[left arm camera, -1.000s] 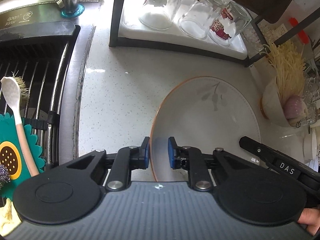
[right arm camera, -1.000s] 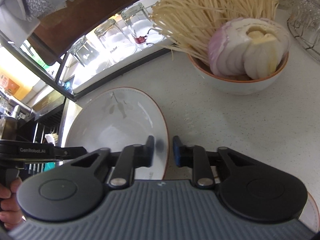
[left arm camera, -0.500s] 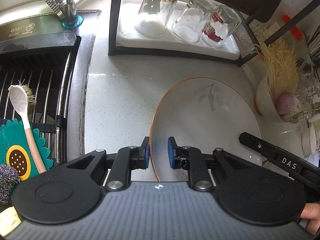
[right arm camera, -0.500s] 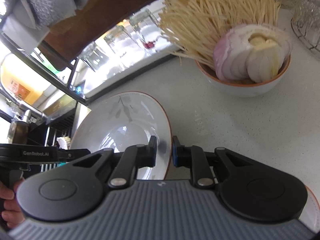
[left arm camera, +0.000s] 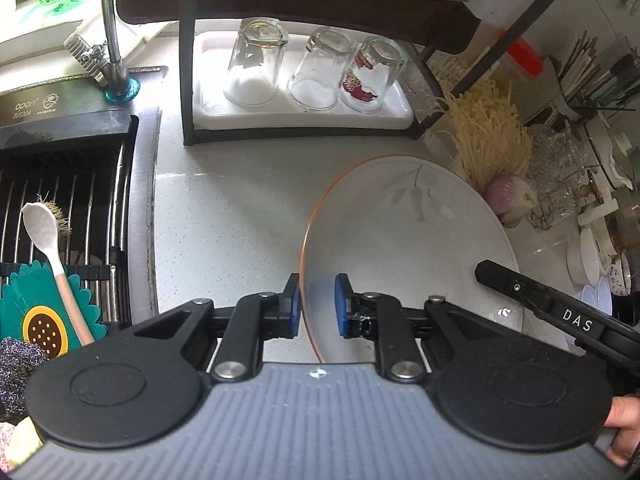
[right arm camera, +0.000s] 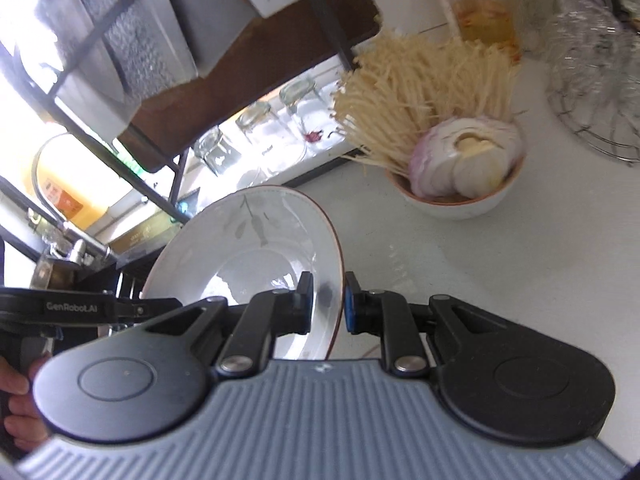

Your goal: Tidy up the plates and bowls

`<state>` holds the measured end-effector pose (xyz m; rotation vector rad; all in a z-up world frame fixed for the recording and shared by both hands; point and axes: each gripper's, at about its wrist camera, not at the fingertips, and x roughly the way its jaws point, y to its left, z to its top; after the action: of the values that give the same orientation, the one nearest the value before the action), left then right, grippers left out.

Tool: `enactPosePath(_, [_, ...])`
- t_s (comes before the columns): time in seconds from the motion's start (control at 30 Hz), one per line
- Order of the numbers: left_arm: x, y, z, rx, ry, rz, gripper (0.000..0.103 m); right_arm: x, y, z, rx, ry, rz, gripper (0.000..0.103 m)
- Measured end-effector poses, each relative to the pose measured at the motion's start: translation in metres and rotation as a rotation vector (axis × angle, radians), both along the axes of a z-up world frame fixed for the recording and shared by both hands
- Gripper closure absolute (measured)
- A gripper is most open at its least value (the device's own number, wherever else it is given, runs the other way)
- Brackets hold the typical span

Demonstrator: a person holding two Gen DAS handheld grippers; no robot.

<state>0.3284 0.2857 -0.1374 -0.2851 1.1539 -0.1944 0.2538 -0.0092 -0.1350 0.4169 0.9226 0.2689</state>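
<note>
Held over the table [left arm camera: 224, 208] between two grippers: a white plate [left arm camera: 404, 240] with an orange rim and leaf motif. Left gripper [left arm camera: 317, 305] clamped on its near-left rim, right gripper [right arm camera: 328, 301] clamped on the opposite rim, jaws of both closed on the edge. Beyond, a bowl [right arm camera: 460, 204] of onion and enoki; upturned glasses [left arm camera: 316, 70] on a rack tray.

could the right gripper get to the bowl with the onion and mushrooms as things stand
Probably not yet: the right gripper is shut on the plate rim, as is the left gripper. Otherwise the counter toward the bowl looks clear.
</note>
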Motion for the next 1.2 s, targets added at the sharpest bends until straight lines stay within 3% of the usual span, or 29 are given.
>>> enactPosePath(0.83, [-0.030,-0.064,0.002,-0.062,-0.001,-0.146,0.084,-0.082,-0.048,0.016,-0.085,-0.029,-0.157,0.085])
enactPosePath(1.2, [-0.040,-0.094,-0.019,-0.075,0.034,-0.190,0.084,-0.110,-0.070,-0.003,-0.105,0.032,-0.222,0.085])
